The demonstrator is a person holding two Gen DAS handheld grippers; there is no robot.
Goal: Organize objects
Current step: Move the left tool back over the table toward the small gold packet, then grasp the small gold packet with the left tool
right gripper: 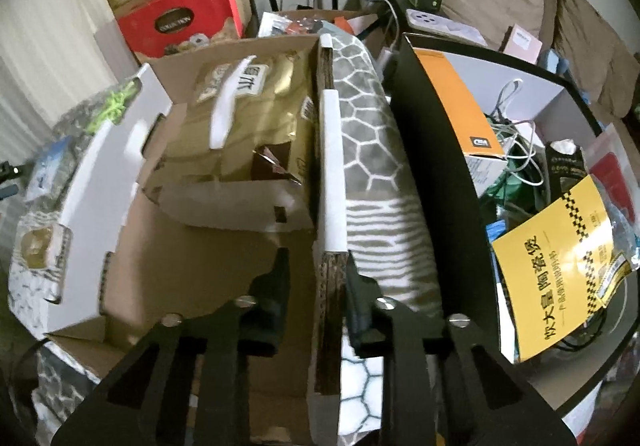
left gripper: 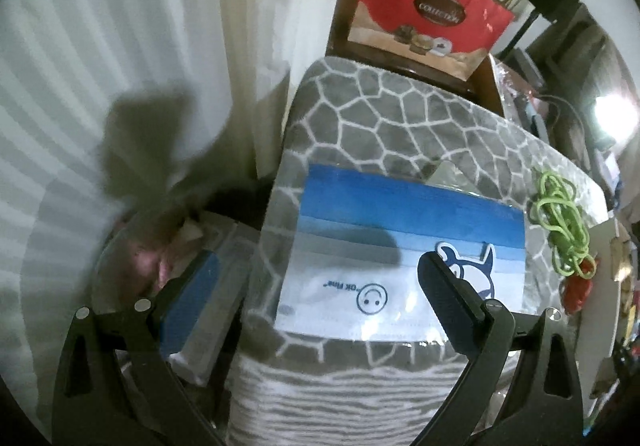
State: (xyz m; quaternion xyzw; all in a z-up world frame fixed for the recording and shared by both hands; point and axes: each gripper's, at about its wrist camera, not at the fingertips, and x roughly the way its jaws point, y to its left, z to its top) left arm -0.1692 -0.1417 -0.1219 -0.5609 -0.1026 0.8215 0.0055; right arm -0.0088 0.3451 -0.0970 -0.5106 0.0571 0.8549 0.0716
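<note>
In the left wrist view, a clear pack of blue-and-white face masks [left gripper: 400,250] lies on a grey mat with a white stone pattern [left gripper: 400,118]. My left gripper [left gripper: 316,274] is open and hovers over the pack's near left part; its right finger [left gripper: 448,286] is above the pack. In the right wrist view, my right gripper [right gripper: 316,266] is shut on the upright side flap of a cardboard box [right gripper: 330,166]. The box holds a gold bag [right gripper: 248,122]. The grey mat [right gripper: 368,134] drapes to the flap's right.
Green rubber bands [left gripper: 560,214] and a red item [left gripper: 576,290] lie at the mat's right edge. A red gift bag [left gripper: 424,10] stands behind. A black bin [right gripper: 520,150] with cables, an orange box and a yellow booklet [right gripper: 560,270] sits right of the box. A curtain [left gripper: 120,46] hangs left.
</note>
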